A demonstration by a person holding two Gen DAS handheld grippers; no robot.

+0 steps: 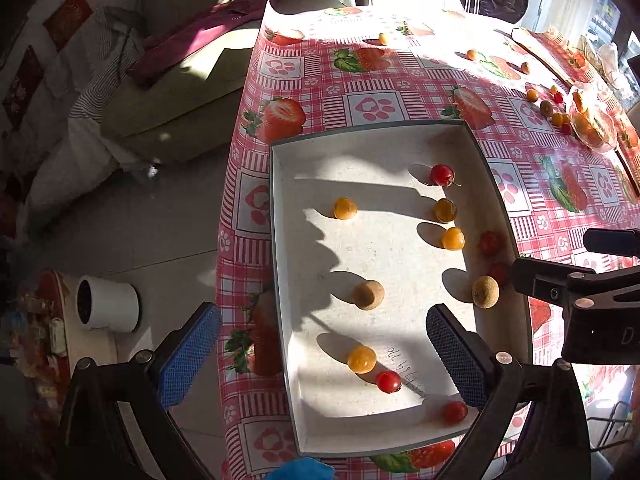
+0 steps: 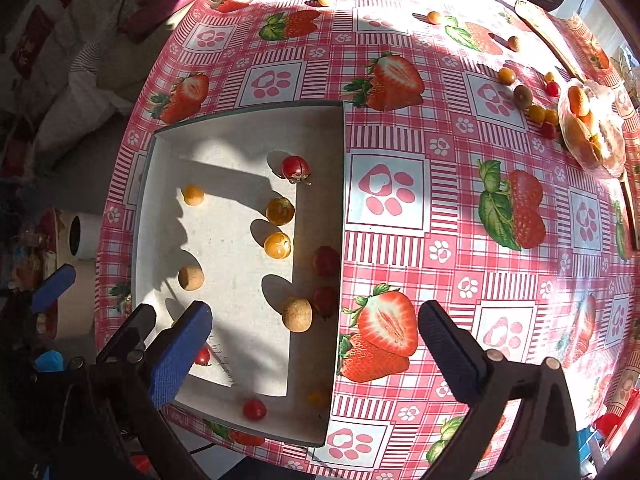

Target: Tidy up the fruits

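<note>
We hold both hand-held grippers above the counter, pointing steeply down. The left hand-held gripper stands wide open and empty over the near end of the white box, whose long axis runs away from us. The right hand-held gripper gapes empty too, straddling the box's right wall. Inside lie scattered fruits: red tomatoes, yellow tomatoes and brown longans. Far ahead to the right, loose fruits lie beside a bag.
</note>
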